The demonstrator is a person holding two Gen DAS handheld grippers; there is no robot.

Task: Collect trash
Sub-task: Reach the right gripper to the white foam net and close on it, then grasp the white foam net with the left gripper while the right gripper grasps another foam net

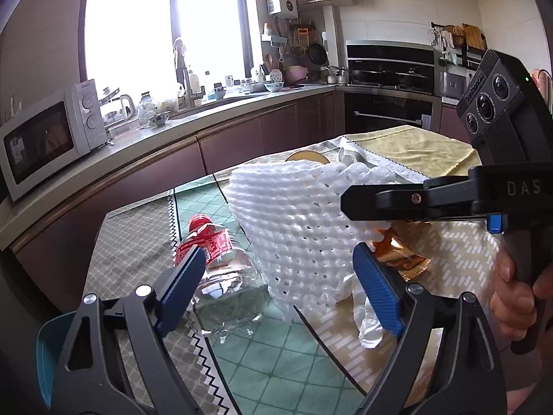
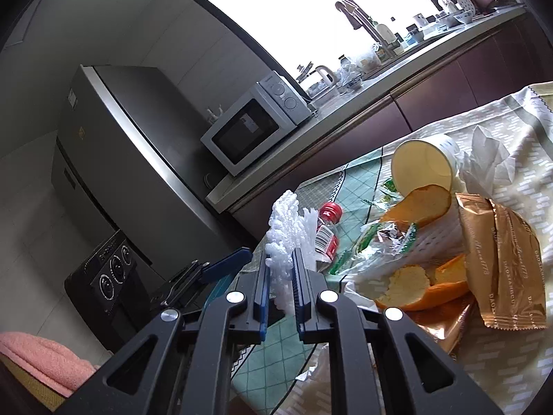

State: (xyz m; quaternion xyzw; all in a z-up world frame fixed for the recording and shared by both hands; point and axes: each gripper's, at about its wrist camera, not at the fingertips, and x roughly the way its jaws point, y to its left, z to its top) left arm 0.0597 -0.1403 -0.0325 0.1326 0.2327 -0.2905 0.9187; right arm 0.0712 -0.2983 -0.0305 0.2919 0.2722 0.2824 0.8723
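My right gripper [image 2: 280, 266] is shut on a white foam fruit net [image 2: 287, 238] and holds it up above the table; the net hangs large in the left wrist view [image 1: 297, 228], with the right gripper [image 1: 349, 204] above it. My left gripper [image 1: 280, 269] is open and empty, low over the table, its fingers on either side of the net's lower end. A clear plastic bottle with a red cap and label [image 1: 221, 266] lies on its side by the left finger. Gold snack wrappers [image 2: 501, 263], orange peels [image 2: 425, 204], a paper cup [image 2: 425, 166] and crumpled plastic [image 2: 387, 242] lie on the table.
The table has a green and beige patterned cloth [image 1: 273, 363]. A teal container edge [image 1: 46, 352] shows at lower left. A counter with a microwave [image 1: 48, 135], sink and dishes runs behind. A fridge [image 2: 114, 159] stands left of it. A yellow cloth [image 1: 414, 148] covers the far table end.
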